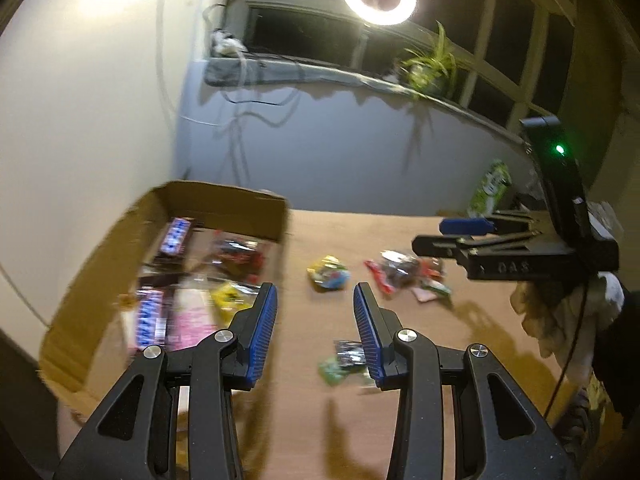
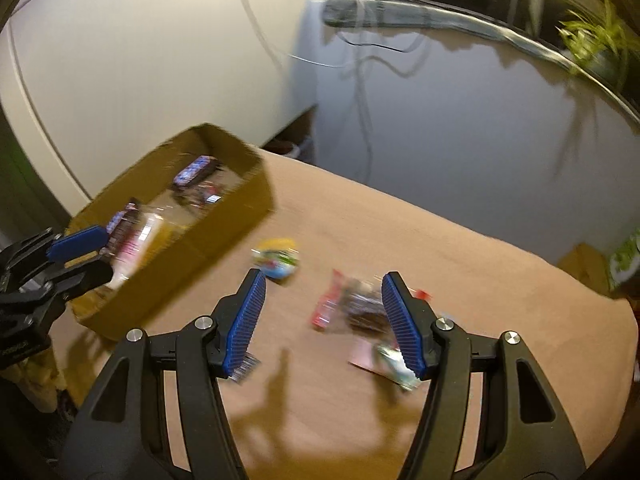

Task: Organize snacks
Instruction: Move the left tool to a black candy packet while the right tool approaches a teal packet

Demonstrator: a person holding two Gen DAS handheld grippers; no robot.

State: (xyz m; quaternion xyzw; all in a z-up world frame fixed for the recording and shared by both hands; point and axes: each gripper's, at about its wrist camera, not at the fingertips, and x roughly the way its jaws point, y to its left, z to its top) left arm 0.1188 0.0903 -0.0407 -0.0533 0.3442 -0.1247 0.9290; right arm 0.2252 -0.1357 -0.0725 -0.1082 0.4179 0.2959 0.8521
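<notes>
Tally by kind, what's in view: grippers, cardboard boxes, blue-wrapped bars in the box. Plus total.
Grippers: 2, left gripper and right gripper
Cardboard box: 1
Blue-wrapped bars in the box: 2 that can be made out through the blur
Total: 5

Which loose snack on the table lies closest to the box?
The round yellow packet. It sits just off the cardboard box, while the red-and-dark wrappers lie farther right.
</notes>
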